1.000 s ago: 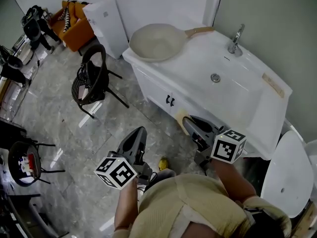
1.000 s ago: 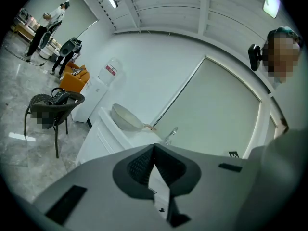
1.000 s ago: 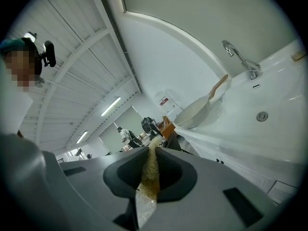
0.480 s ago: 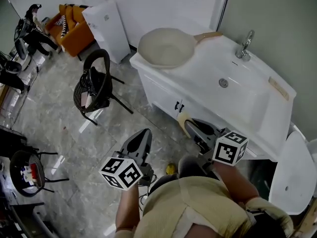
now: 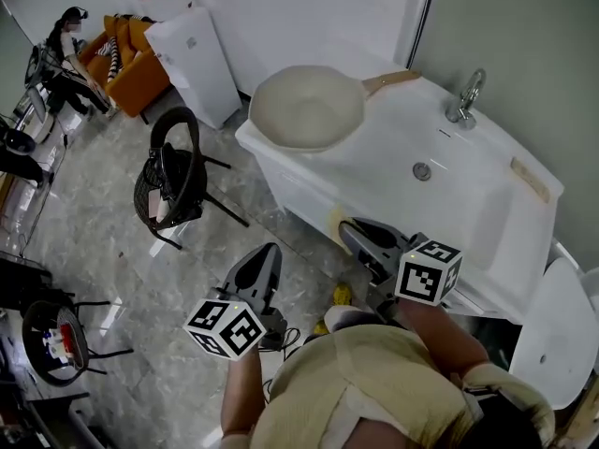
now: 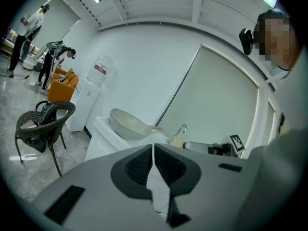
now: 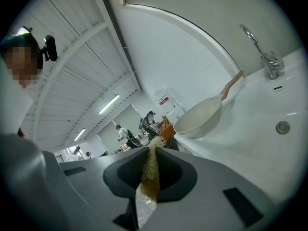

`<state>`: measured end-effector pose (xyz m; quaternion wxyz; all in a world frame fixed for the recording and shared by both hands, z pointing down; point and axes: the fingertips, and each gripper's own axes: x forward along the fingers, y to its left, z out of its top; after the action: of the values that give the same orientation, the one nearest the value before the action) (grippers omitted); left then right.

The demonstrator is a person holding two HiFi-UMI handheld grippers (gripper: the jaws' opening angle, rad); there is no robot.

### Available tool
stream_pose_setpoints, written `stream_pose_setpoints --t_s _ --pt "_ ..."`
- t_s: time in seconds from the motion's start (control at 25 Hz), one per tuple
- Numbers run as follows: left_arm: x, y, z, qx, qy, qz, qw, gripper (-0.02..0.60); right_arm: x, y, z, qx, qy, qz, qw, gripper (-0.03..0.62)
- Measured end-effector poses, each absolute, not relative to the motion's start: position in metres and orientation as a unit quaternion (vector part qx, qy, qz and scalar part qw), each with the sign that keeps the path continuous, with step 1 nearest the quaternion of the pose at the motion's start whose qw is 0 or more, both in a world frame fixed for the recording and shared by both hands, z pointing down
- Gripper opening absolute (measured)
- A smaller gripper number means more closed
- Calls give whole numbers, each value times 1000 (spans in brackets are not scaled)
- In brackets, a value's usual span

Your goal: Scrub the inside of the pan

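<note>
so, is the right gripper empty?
No, the right gripper is shut on a thin yellow-brown scouring pad, seen edge-on between its jaws.

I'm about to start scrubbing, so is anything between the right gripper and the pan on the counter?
Nothing visible. The right gripper, shut on a yellowish scrub pad, faces the pan, with only bare white counter between them. The chair stands off to the side on the floor.

Cream pan (image 5: pixel 304 108), white sink unit (image 5: pixel 487 209), orange sofa (image 5: pixel 140 75) upper left, black chair (image 5: pixel 173 181), grey marbled floor (image 5: pixel 103 251), tan scrub pad (image 7: pixel 151 170).
</note>
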<state>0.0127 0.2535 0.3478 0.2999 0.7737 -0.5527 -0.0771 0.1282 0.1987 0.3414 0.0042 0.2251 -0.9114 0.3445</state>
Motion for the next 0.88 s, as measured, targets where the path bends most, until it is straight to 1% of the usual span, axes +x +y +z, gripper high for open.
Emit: stream_pose_setpoints --t_s 0.44,0.88 --pt "21 175 352 763 -570 -55 300 54 154 114 335 231 -911 341 -23 55" --pt "20 126 364 737 -603 -28 303 55 177 70 341 231 -909 346 -40 55"
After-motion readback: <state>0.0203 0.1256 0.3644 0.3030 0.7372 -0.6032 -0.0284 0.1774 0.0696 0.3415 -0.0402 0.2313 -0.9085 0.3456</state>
